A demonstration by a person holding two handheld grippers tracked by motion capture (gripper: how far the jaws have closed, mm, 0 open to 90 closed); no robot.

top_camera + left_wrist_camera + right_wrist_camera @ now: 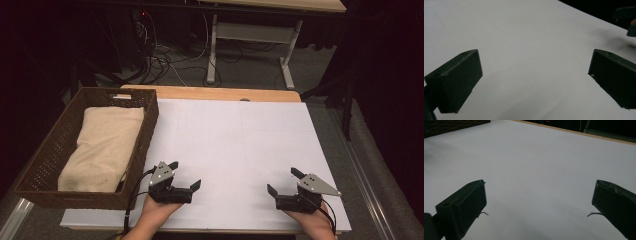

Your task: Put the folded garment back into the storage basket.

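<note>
In the high view the person's hands (155,212) are cut off by the bottom edge, so the forearms are out of frame; the near left corner of the white table (240,145) is hidden under the brown basket (50,150), and the basket's near wall hides the lower end of the cream towel (102,147) folded inside it. In the left gripper view the left gripper (534,72) has its jaws cut by the bottom and right edges, and the right gripper (625,18) is a dark blur clipped at the top right corner. In the right gripper view the basket (454,125) is a dim strip cut by the top edge; the right gripper (539,202) has its right jaw cut by the frame's right edge.
</note>
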